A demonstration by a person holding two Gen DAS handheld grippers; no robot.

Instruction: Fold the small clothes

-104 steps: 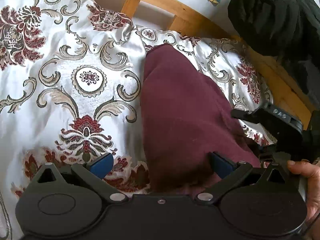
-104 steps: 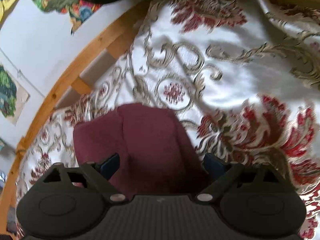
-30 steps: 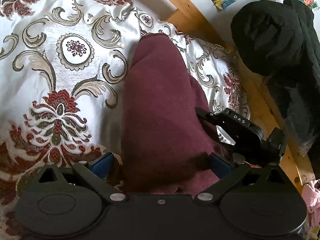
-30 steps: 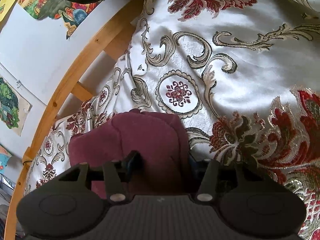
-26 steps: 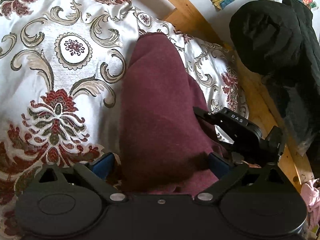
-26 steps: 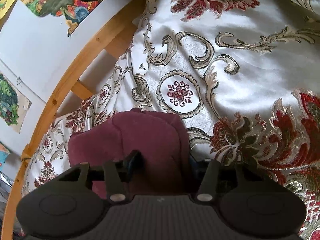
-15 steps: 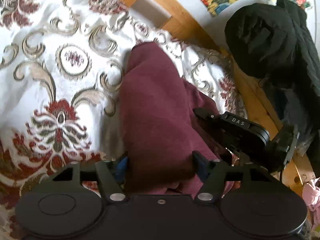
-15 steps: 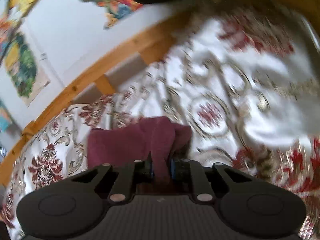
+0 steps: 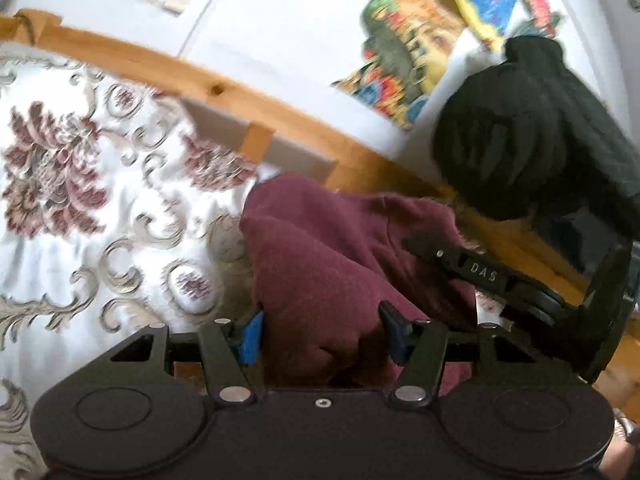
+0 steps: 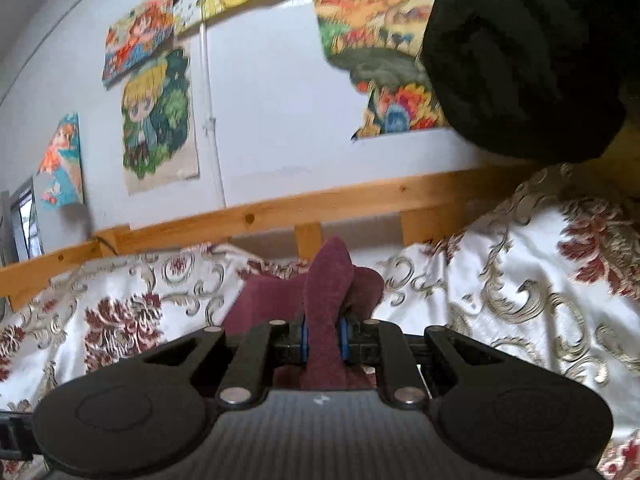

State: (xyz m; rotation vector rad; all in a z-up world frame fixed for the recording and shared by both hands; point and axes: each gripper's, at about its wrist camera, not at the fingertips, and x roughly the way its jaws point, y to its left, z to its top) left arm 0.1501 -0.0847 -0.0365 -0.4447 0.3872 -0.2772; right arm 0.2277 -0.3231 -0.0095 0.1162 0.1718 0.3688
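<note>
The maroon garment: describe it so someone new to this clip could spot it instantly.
Start at the bed's white floral bedspread, below the wooden bed rail. The maroon garment lies bunched there, pinched by both the left gripper and the right gripper. It is the only plain, dark-red cloth.

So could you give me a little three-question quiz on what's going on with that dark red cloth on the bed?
1. True or false: the right gripper pinches a fold of the maroon garment.
2. What lies under the garment: A) a bare wooden floor, B) a floral bedspread, C) a glass table?
3. What dark thing sits at the upper right, above the wooden bed rail?

Key: 1 true. 2 B. 3 a black knitted garment.
</note>
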